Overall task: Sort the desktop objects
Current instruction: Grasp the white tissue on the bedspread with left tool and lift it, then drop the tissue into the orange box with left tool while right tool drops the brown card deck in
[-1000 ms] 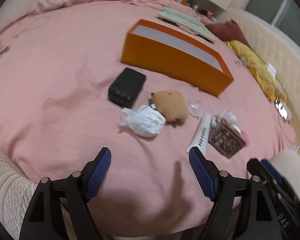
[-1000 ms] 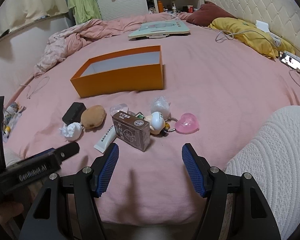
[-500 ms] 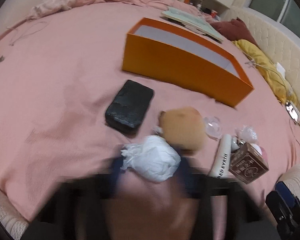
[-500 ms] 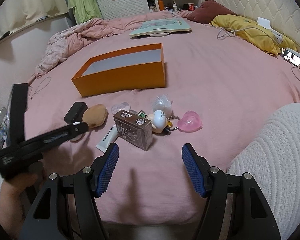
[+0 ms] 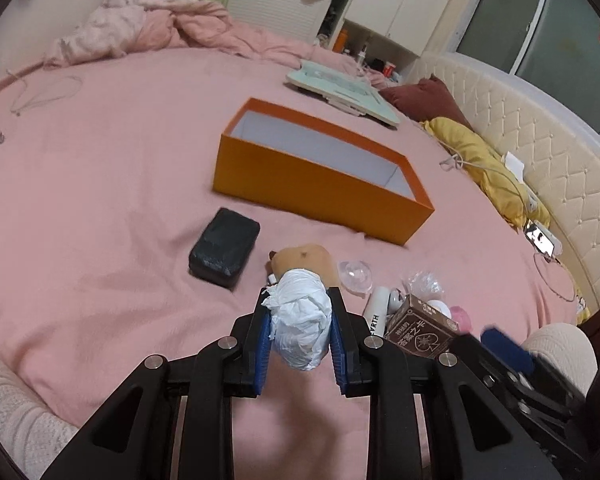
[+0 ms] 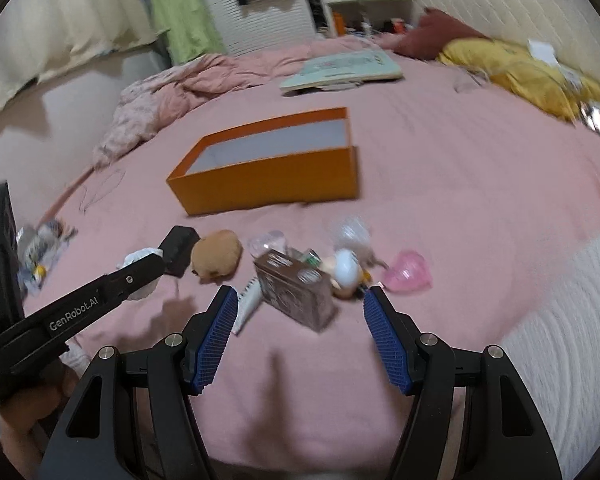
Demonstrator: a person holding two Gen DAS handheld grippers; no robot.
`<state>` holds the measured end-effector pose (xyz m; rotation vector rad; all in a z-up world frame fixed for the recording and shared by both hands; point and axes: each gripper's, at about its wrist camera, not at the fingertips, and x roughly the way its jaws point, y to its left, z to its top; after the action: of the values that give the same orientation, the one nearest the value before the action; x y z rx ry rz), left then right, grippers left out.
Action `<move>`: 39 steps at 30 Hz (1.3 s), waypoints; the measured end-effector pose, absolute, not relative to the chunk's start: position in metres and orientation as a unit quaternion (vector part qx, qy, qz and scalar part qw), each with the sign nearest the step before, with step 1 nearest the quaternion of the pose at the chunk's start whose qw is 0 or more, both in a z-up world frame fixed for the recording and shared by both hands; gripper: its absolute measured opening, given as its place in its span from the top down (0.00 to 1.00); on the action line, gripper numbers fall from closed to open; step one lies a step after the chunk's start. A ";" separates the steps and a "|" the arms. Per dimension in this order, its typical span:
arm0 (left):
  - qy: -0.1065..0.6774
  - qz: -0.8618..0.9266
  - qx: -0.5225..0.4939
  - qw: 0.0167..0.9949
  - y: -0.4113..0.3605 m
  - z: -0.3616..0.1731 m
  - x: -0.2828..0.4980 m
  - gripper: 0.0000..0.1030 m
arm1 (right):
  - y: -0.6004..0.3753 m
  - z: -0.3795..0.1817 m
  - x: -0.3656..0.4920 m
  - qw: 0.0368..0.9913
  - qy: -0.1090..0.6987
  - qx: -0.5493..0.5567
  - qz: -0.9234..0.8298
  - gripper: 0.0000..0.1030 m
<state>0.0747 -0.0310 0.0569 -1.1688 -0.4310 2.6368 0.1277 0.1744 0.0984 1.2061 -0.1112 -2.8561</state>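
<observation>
My left gripper (image 5: pixel 300 326) is shut on a crumpled white tissue wad (image 5: pixel 300 320), held just above the pink bedspread. Behind the wad lie a brown plush toy (image 5: pixel 306 258) and a black case (image 5: pixel 225 251). An open orange box (image 5: pixel 320 170) sits farther back. In the right wrist view my right gripper (image 6: pixel 298 330) stands open and holds nothing, close in front of a brown printed carton (image 6: pixel 296 290) and a white tube (image 6: pixel 249 302). A white duck-like toy (image 6: pixel 345 268) and a pink heart (image 6: pixel 408 272) lie to the right of the carton.
A pale green flat board (image 5: pixel 342 90) lies beyond the box. Yellow cloth with cables (image 5: pixel 480 160) and a phone (image 5: pixel 542 240) lie by the quilted headboard on the right. A bunched pink duvet (image 5: pixel 152 28) fills the far left. A white-clad knee (image 6: pixel 560 320) sits at the right.
My left gripper moved forward over the white tissue wad, shut on it and lifted it slightly. The right gripper shifted a little toward the carton and stayed open.
</observation>
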 end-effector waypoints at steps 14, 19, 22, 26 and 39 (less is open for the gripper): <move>-0.194 0.885 -0.403 0.127 -0.037 0.051 0.072 0.77 | 0.155 0.077 0.103 0.091 -0.003 0.421 -0.902 0.61; -0.194 0.886 -0.401 0.128 -0.037 0.052 0.074 0.76 | 0.153 0.063 0.093 0.101 -0.019 0.447 -0.889 0.79; -0.196 0.888 -0.396 0.127 -0.039 0.055 0.076 0.77 | 0.151 0.063 0.096 0.105 -0.011 0.448 -0.888 0.81; -0.194 0.892 -0.387 0.127 -0.041 0.060 0.078 0.77 | 0.158 0.072 0.101 0.103 -0.031 0.431 -0.896 0.81; -0.116 0.922 -0.321 0.184 -0.019 0.138 -0.002 0.76 | 0.159 0.148 0.031 0.113 -0.026 0.350 -0.929 0.81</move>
<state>-0.0018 -0.0193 0.1379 -0.9050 -0.3277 2.5981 0.0309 0.1592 0.1483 1.0268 -0.0756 -2.7264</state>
